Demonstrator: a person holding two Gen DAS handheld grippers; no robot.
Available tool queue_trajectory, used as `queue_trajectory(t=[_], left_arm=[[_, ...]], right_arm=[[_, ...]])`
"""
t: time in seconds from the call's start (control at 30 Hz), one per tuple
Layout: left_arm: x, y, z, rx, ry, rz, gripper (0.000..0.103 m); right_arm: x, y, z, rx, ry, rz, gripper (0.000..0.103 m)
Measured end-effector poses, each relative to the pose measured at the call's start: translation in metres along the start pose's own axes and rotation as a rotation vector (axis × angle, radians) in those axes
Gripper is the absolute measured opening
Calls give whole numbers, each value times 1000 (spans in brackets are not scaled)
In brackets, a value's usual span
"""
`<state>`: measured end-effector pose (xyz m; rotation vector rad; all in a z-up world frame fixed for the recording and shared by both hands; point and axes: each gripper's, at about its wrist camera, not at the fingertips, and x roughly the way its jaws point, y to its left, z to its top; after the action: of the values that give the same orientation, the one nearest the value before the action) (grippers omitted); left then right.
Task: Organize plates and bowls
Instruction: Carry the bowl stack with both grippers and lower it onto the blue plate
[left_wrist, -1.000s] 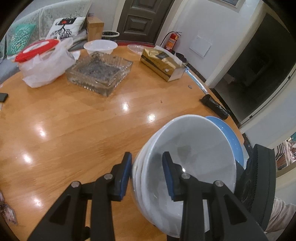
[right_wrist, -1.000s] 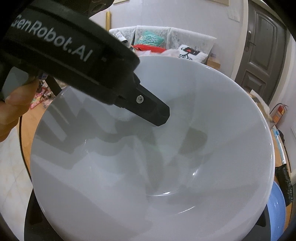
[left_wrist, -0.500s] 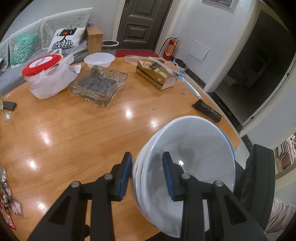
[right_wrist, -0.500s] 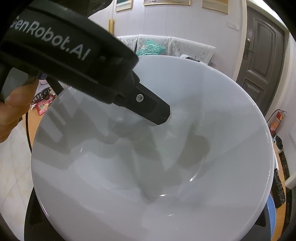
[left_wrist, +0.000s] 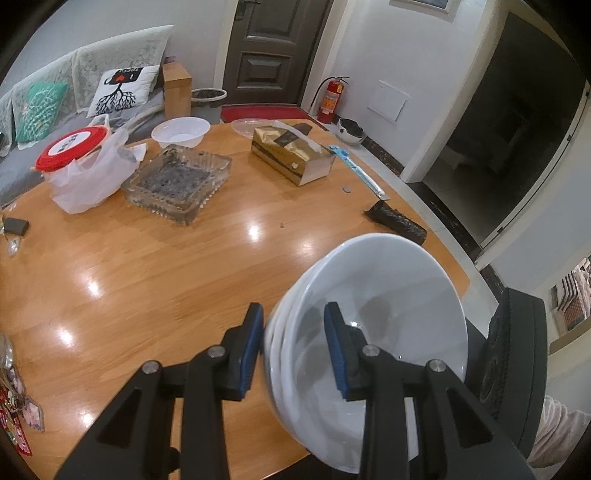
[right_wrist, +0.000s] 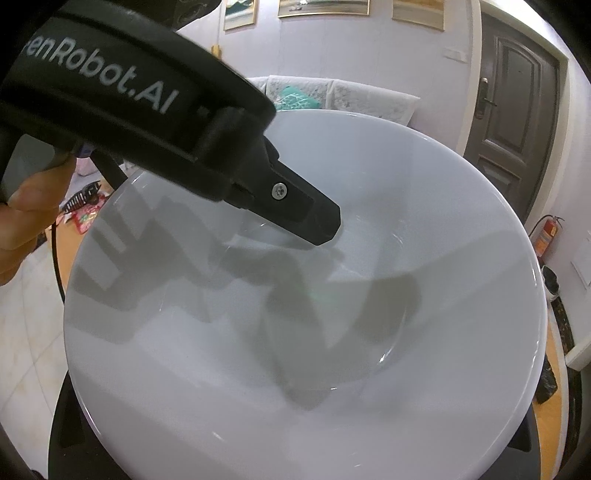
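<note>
Your left gripper (left_wrist: 293, 349) pinches the rim of the stacked white bowls (left_wrist: 388, 328), all empty, above the table (left_wrist: 147, 266); the right gripper's grip is hidden.

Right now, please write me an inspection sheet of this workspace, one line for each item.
Surface: round wooden table, glossy, with lamp glare.
Job's things: stack of white bowls held tilted over the table's near edge; another white bowl at the far side.
Clutter: glass tray, tissue box, bag with red lid, black roll.
Grippers: left gripper shut on the stack's rim; right gripper's fingers hidden behind the bowls, its body beside them.
Cables: thin black cable by the hand.
Surroundings: sofa, door, fire extinguisher.
</note>
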<state>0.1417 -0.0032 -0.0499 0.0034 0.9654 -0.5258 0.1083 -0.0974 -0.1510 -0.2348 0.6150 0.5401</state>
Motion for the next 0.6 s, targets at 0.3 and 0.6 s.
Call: queue_trajectory(t=[0.3, 0.6], left_arm=[[6, -25, 9, 32, 4, -5, 30], [20, -53, 19, 63, 16, -19, 30]], right_arm=[[-9, -8, -7, 20, -11, -21, 102], [-20, -25, -20, 44, -10, -41, 102]])
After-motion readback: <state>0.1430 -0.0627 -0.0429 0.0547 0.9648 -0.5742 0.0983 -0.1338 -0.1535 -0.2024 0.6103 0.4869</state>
